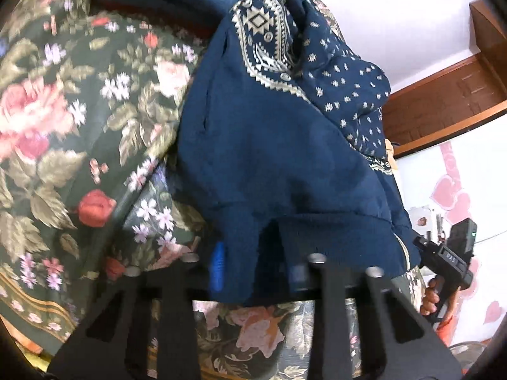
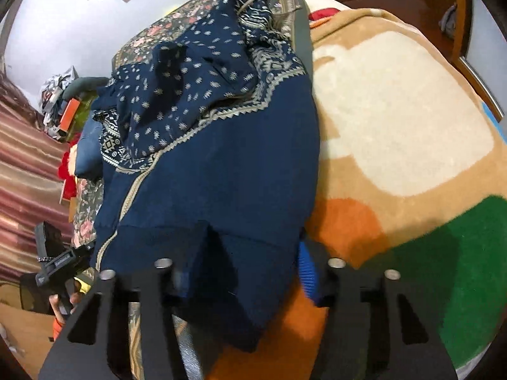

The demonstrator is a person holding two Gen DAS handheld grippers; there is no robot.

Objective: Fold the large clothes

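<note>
While the navy garment (image 1: 269, 158) lay across the bed, we gripped its hem with left gripper (image 1: 256, 269) and right gripper (image 2: 244, 272), both nearly closed on cloth.

Gripped the navy sweater (image 2: 228, 171) hem in the right gripper (image 2: 244, 272), garment sprawled along the floral bedspread's (image 2: 139, 41) edge beside the tan blanket (image 2: 396, 120).

Floral bedspread (image 1: 73, 126) and blanket (image 2: 396, 126) carry navy garment (image 1: 269, 158)

garment (image 1: 269, 158) | navy, patterned top | crumpled | on floral bedspread (image 1: 63, 110)
</note>
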